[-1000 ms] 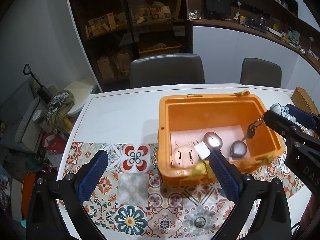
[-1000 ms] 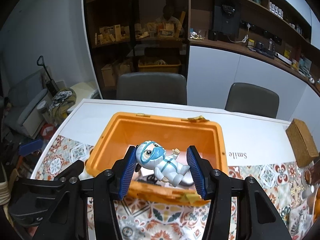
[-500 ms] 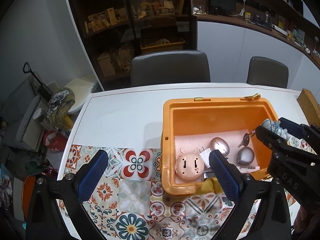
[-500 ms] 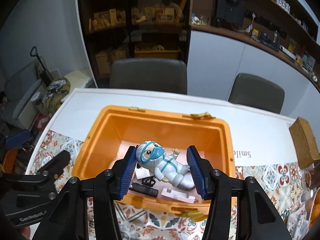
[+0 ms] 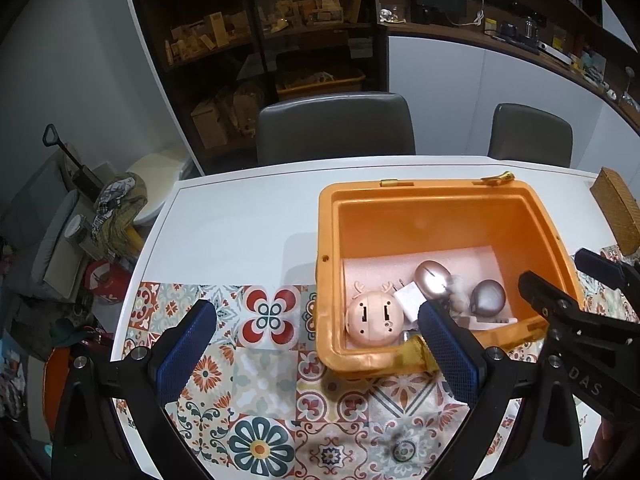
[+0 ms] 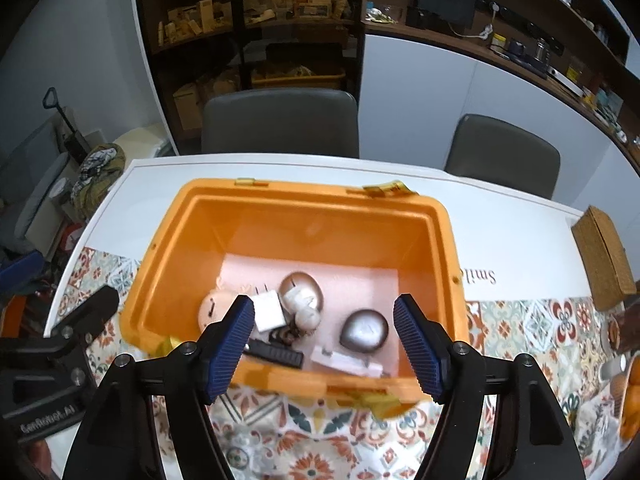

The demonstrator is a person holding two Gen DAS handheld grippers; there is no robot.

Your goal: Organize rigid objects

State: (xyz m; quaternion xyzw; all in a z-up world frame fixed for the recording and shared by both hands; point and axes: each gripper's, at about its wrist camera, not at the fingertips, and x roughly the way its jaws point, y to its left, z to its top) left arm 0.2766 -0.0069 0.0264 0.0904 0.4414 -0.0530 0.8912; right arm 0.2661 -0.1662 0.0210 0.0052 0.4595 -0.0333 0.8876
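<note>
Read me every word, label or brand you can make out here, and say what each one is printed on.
"DAS": on the right tongs' black frame in the left wrist view; further letters are cut off.
"GenRobot.AI": on the left tongs' black frame in the right wrist view.
"Smil", upside down and cut off by the orange bin: on the white table.
Shelf labels: too small.

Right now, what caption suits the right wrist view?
Opening jaws above an orange bin, a white figurine blurred among the items inside.

Two grey chairs [image 5: 335,126] face dark cluttered shelves [image 5: 256,40] behind.
</note>
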